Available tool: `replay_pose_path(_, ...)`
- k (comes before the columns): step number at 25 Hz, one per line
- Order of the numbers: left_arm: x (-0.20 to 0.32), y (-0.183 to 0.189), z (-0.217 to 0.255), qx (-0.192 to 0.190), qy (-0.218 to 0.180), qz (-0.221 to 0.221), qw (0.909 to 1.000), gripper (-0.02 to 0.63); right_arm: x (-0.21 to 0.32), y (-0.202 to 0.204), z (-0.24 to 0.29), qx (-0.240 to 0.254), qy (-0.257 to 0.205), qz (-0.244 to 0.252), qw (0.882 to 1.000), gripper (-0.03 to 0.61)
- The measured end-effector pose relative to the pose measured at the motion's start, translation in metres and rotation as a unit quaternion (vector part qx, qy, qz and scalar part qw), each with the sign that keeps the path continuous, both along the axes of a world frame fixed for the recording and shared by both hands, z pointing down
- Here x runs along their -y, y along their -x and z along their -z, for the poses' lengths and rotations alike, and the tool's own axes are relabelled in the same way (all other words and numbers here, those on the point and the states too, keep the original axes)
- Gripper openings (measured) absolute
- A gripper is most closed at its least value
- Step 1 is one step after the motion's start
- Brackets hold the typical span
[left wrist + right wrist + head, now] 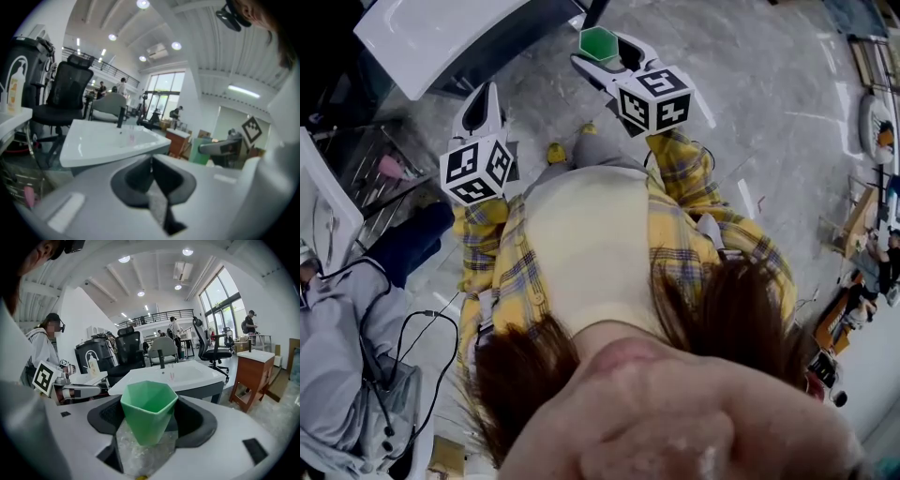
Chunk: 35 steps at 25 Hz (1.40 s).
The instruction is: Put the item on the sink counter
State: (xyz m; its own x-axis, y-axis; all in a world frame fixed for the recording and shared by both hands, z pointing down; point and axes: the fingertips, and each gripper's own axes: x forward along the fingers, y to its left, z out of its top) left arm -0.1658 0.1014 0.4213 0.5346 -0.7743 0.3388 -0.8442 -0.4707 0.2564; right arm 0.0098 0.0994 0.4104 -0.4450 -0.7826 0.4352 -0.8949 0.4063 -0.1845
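Right gripper view: your right gripper [150, 427] has its jaws closed on the item, a green faceted cup [149, 401], gripped low on its tapered body. The mouth is up and the long axis is roughly upright, leaning slightly back toward the camera. The cup is carried in the air and touches no surface. The target, a white sink worktop [140, 383] with a black faucet [161, 359], lies at 12 o'clock from the jaws, straight beyond the cup and apart from it. In the head view the same sink sits at 11 o'clock, with the cup at 12 o'clock. The left gripper [152, 171] has its jaws pressed together with nothing between them. In its own view the sink is at 11 o'clock. The left gripper looks nearer the sink, but the right one carries the load, so the placing falls to your right hand. The coming move is likely a forward reach, slightly leftward, keeping the cup's base level for the worktop.
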Motion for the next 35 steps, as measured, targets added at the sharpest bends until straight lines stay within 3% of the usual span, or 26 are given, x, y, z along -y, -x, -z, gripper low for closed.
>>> replay_pose_path(17,0.100,-0.071,0.015,0.017,-0.022,0.047,0.9985,0.009,0.113,-0.055,0.000,-0.014,-0.018,0.071,0.997,0.328)
replay_pose_path(25,0.132,-0.100,0.011,0.030,-0.014,0.069,0.9970,0.008,0.152,-0.077,-0.007,-0.007,-0.014,0.107,0.994,0.328)
replay_pose_path(35,0.160,-0.099,0.013,0.050,-0.007,0.093,0.9944,0.008,0.192,-0.079,-0.009,0.007,-0.010,0.127,0.992,0.328)
